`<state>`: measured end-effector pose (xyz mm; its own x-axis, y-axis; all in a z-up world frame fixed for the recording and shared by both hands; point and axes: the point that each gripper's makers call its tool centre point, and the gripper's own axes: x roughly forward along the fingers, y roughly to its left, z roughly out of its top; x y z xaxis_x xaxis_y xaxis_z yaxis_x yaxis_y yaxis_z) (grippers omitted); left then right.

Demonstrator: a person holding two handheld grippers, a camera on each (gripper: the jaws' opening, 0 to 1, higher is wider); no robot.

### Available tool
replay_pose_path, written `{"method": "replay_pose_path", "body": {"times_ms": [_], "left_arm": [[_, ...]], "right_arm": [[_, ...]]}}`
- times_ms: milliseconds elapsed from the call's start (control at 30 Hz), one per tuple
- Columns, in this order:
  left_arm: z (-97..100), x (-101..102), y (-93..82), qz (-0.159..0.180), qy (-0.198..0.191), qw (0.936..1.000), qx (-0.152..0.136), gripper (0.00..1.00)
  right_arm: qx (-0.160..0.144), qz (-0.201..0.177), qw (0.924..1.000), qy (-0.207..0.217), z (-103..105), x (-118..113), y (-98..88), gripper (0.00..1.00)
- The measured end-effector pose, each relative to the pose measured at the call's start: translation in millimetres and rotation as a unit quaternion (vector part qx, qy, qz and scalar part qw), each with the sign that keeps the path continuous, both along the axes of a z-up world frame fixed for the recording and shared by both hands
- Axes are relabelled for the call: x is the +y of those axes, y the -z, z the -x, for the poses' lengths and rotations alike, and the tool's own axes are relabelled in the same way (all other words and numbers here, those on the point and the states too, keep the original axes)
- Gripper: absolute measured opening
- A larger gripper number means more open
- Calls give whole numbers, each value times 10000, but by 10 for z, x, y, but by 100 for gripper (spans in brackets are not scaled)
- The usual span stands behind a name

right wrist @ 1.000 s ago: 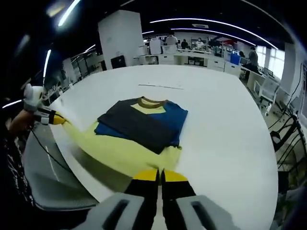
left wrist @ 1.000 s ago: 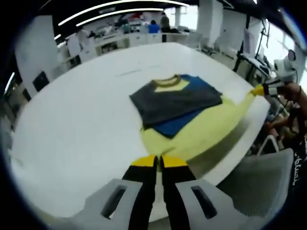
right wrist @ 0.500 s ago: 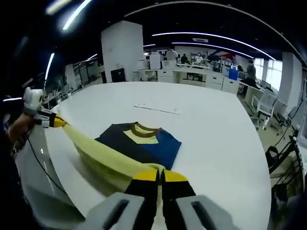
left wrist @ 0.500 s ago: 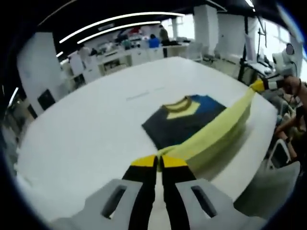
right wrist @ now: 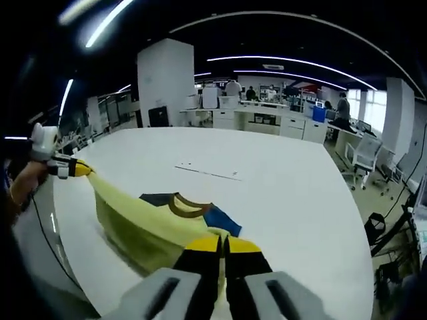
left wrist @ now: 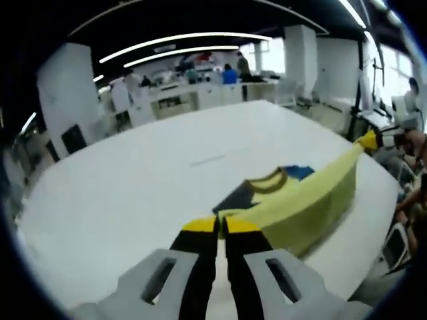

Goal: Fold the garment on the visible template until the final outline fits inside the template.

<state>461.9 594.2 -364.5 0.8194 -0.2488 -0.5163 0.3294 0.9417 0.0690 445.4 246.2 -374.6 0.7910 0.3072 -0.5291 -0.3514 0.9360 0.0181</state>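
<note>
A garment with a pale yellow lower part (left wrist: 307, 197), a grey and blue body and an olive collar (left wrist: 270, 181) lies on the white table (left wrist: 133, 193). My left gripper (left wrist: 220, 223) is shut on one corner of the yellow hem. My right gripper (right wrist: 222, 243) is shut on the other corner. The hem hangs taut between them, raised above the table, and hides most of the body. In the left gripper view the right gripper (left wrist: 368, 140) is at the far right. In the right gripper view the left gripper (right wrist: 79, 169) is at the far left, with the yellow part (right wrist: 143, 217) and the collar (right wrist: 187, 205) between.
A faint thin line (right wrist: 208, 172) is marked on the table beyond the collar. The table's edge (right wrist: 80, 253) runs close under the stretched hem. A white pillar (right wrist: 167, 83), desks and people stand far behind. A chair (right wrist: 363, 157) is at the right.
Both grippers have lifted the yellow hem off the table and carried it toward the collar. It now covers most of the grey and blue body.
</note>
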Motion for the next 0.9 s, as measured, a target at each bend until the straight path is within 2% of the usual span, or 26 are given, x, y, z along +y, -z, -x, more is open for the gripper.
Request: {"method": "replay_pose_path", "body": {"times_ms": [267,367,600,800,900], "left_arm": [[-444,4,18,325,-402,9985,-168,0],[-583,14,76,326,-530,9979,-190,0],[-835,10,361,413,-735,9964,-23,0],[-1010,47,713,476,-928,9943,200,0],[-1064,53,916,640,-1035,9918,379,0]], "right_arm": [[-152,-132,9995,234,-382,-30,13,0],[-189,-180,9991,321,-524,-33,35,0],[-101,-154,9983,546,-854,-53,295,0],[123,-251,9969,732,-1035,-67,555,0],[257,-278,9959,818,-1136,-75,728,0]]}}
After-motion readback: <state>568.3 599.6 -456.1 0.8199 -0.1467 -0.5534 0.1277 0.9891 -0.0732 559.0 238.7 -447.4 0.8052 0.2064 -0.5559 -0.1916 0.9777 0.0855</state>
